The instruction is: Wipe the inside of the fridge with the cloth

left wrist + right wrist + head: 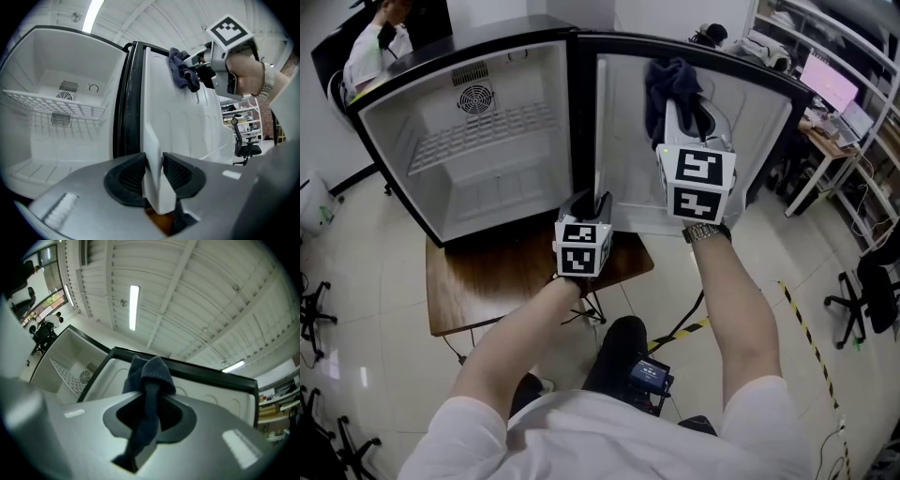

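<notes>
Door liner in hand: fingers of the right gripper [149,416] clench the cloth [147,373] high on the fridge door [187,122], while fingers of the left gripper [154,176] clamp its edge (cabinet [487,178] beside it seemingly outstanding).

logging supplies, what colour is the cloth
Dark blue cloth, clearest in the right gripper view.

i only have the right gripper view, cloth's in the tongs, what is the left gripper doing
Observer: The left gripper has its tongs shut on a white ridge of the open door's inner lining, low near the hinge.
Operator: does what i'm holding touch that door
Observer: In the left gripper view, the cloth looks pressed against the lining's upper part.
Operator: what's it all standing on
Observer: The fridge stands on a small wooden table.
</notes>
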### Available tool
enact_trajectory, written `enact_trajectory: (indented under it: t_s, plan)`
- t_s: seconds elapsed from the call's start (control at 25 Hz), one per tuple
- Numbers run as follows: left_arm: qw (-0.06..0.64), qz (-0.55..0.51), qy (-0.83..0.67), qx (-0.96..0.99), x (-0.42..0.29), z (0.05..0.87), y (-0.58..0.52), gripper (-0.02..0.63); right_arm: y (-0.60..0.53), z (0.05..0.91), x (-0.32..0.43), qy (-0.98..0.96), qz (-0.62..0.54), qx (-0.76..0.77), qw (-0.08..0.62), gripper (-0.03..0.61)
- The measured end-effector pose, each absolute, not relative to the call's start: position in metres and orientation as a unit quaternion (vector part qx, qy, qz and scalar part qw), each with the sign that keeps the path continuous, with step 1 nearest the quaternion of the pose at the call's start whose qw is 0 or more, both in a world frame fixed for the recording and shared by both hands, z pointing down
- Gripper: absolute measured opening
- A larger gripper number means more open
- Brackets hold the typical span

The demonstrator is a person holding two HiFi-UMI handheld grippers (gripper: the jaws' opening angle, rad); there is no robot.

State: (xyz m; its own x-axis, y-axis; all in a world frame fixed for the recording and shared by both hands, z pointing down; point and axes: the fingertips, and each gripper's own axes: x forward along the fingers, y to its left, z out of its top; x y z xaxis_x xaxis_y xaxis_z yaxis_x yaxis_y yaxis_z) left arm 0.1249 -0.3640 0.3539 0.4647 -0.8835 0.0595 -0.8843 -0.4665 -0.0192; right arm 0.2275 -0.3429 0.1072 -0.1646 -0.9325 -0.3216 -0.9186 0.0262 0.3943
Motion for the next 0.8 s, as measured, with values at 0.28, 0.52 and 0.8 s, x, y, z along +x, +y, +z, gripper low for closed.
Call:
enact_trajectory:
  t_s: [0.28, 0.52, 0.8]
  plan:
    - [0.007, 0.031, -0.515, 0.857, 0.124, 0.353, -0.364, 0.124, -0.338, 0.106, 0.307, -0.673, -0.253, 0.695, 0.013, 0.064]
    - [0.011, 0.033, -0.515, 0.857, 0.124, 0.354, -0.364, 0.127, -0.333, 0.104, 0.373, -0.638, -0.23, 0.735, 0.007, 0.064]
    - [0.013, 0.033, -0.516, 0.856, 0.125, 0.353, -0.363, 0.127, -0.325, 0.1, 0.412, -0.613, -0.22, 0.758, -0.001, 0.061]
